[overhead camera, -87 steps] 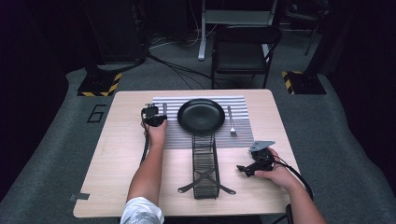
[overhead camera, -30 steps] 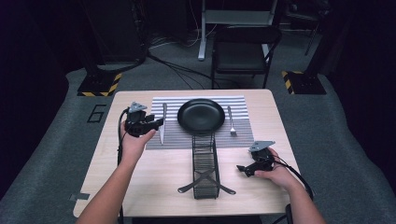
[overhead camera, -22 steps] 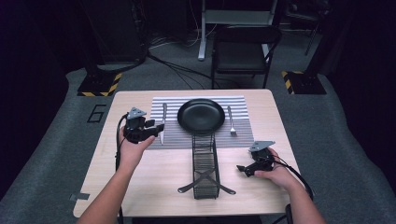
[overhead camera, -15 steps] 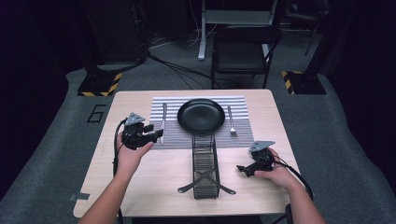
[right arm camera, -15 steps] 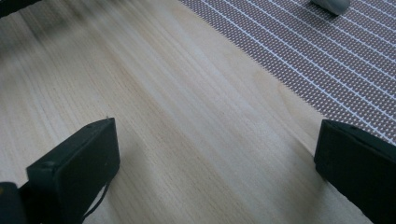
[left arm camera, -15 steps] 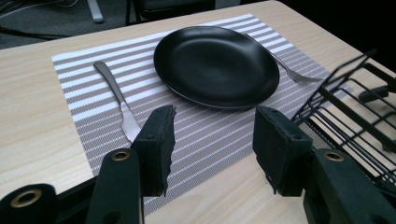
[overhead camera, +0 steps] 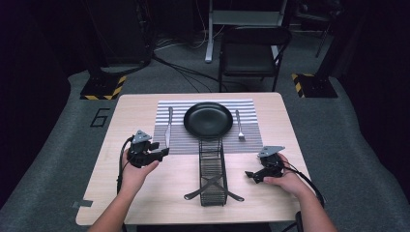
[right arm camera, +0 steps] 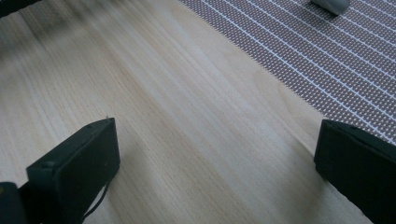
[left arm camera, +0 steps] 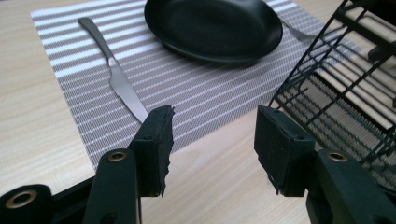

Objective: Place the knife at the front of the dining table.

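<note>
My left gripper (left arm camera: 212,135) hangs with jaws apart, just been widening, nothing between them, the knife (left arm camera: 114,77) just ahead; my right gripper (right arm camera: 217,158) sits spread wide over bare table (right arm camera: 154,93).

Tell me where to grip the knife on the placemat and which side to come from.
Grip the knife by its handle, the thicker end lying toward the far edge of the striped placemat, probably from straight above with the jaws across its width. It lies flat, so only its narrow edges offer purchase. The left gripper, open and empty, is nearest; the black plate sits apart, leaving room.
</note>
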Motion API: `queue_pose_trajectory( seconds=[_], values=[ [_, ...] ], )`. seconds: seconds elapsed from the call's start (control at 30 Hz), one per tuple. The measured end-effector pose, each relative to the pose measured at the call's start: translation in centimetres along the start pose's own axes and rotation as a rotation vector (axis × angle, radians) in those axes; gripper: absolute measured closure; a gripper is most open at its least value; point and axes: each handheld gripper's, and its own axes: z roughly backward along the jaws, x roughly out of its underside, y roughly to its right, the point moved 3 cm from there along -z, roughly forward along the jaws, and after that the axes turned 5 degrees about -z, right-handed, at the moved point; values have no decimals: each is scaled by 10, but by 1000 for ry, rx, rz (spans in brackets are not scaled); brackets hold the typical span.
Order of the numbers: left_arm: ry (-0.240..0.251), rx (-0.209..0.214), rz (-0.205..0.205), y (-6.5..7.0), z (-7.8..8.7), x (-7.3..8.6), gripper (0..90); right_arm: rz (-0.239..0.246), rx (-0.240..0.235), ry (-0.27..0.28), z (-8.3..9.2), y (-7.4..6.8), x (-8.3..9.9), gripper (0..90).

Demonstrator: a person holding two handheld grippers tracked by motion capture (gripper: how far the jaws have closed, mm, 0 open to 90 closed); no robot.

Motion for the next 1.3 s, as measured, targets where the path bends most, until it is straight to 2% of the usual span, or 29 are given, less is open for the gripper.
queue_pose_trajectory(
  seconds=[0.4, 0.53, 0.57, 0.63, 0.73, 0.8, 0.83, 0.87, 0.93, 1.07, 1.3],
  values=[
    [-12, -37, 30, -12, -6, 32, 460, -2, 0, 0, 0, 0, 0, 0],
    [-12, -61, 82, -22, -11, 45, 453, -2, 0, 1, 0, 0, 0, 0],
    [-12, -61, 82, -22, -11, 45, 450, -2, 0, 1, 0, 0, 0, 0],
    [-15, -94, 83, -29, -12, 50, 446, -2, 0, 0, 0, 0, 0, 0],
    [-10, -122, 75, -35, -11, 54, 443, -2, 0, 0, 0, 0, 0, 0],
    [-35, -166, 57, -43, -12, 60, 436, -2, 0, 1, 0, 0, 0, 0],
    [-35, -166, 57, -43, -12, 60, 436, -2, 0, 1, 0, 0, 0, 0],
    [-39, -186, 60, -48, -12, 66, 433, -2, 0, 0, 0, 0, 0, 0],
    [-49, -182, 71, -51, -11, 68, 431, -2, 0, 0, 0, 0, 0, 0],
    [-57, -204, 98, -60, -11, 74, 412, -2, 0, 0, 0, 0, 0, 0],
    [-77, -209, 104, -64, -15, 80, 382, 0, -1, 0, 0, 0, 0, 0]
  ],
)
